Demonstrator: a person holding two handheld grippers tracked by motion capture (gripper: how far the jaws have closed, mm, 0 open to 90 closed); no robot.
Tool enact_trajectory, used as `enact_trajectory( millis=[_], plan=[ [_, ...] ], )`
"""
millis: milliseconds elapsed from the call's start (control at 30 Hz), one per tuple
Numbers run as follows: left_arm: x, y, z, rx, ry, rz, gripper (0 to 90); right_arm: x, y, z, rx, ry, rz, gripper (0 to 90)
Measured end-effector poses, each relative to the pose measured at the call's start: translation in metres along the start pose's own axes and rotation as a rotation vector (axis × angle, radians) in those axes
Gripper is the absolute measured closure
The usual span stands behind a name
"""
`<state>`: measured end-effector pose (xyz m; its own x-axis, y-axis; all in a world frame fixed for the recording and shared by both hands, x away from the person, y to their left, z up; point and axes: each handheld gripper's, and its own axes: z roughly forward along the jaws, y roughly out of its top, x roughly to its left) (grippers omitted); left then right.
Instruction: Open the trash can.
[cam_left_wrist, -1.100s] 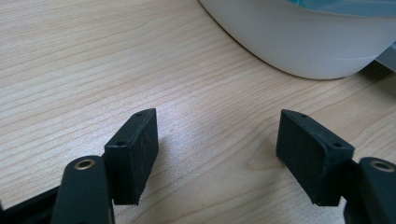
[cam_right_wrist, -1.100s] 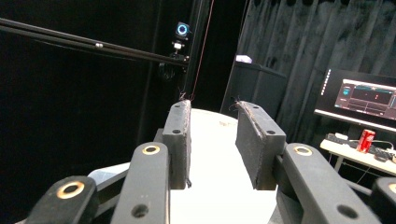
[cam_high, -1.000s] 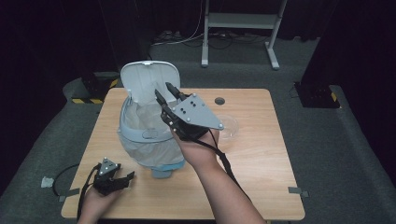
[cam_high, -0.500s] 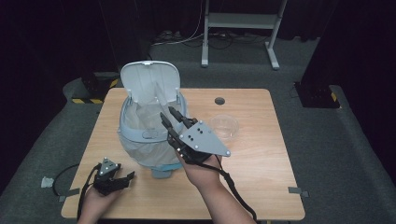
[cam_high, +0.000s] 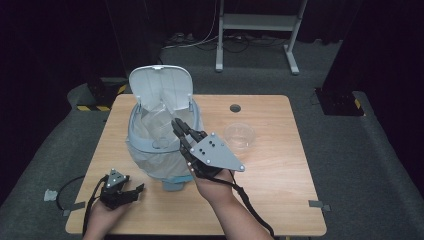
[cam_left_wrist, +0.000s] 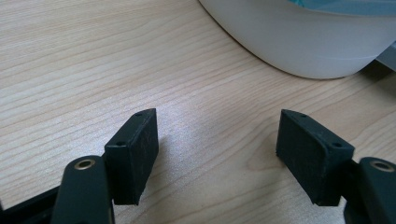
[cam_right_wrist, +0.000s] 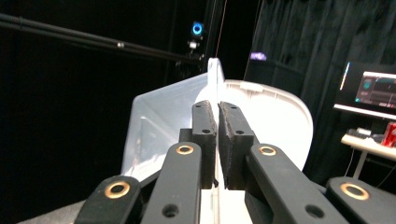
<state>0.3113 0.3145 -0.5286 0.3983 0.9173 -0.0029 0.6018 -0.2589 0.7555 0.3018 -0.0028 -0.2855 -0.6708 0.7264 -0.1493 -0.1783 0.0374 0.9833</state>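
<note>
A white bin (cam_high: 150, 155) with a pale blue rim stands on the left half of the wooden table (cam_high: 280, 190). Its lid (cam_high: 160, 87) is tipped up at the back, and a clear plastic liner (cam_high: 159, 131) hangs inside. My right gripper (cam_high: 176, 123) hovers over the bin's opening with its jaws pressed together on a thin upright edge of the liner (cam_right_wrist: 214, 79). Behind that edge in the right gripper view rises the lid (cam_right_wrist: 275, 116). My left gripper (cam_high: 135, 190) rests on the table at the front left, open and empty (cam_left_wrist: 217, 128), close to the bin's base (cam_left_wrist: 303, 42).
A clear plastic cup (cam_high: 239, 136) stands on the table just right of the bin. A round cable hole (cam_high: 235, 108) lies behind it. A metal stand (cam_high: 260, 30) is on the dark floor beyond the table.
My right gripper has drawn back from the lid toward the person and lower over the bin's opening, its jaws still together. The left gripper has stayed put.
</note>
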Motion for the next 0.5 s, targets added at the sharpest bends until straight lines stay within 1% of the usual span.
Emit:
enact_trajectory(
  millis=[100,267,400,500],
  plan=[
    [0.000,0.000,0.000,0.001,-0.001,0.000,29.9,0.001,0.010,0.001,-0.014,0.003,-0.010,86.8],
    [0.000,0.000,0.000,0.001,-0.001,0.000,29.8,0.002,0.021,0.006,-0.019,-0.019,-0.048,87.0],
    [0.000,0.000,0.000,0.001,-0.001,0.000,29.8,-0.004,0.026,0.009,-0.017,-0.026,-0.039,87.0],
    [0.000,0.000,0.000,0.001,-0.001,0.000,29.8,-0.008,0.029,0.011,-0.021,-0.033,-0.041,86.9]
  ],
)
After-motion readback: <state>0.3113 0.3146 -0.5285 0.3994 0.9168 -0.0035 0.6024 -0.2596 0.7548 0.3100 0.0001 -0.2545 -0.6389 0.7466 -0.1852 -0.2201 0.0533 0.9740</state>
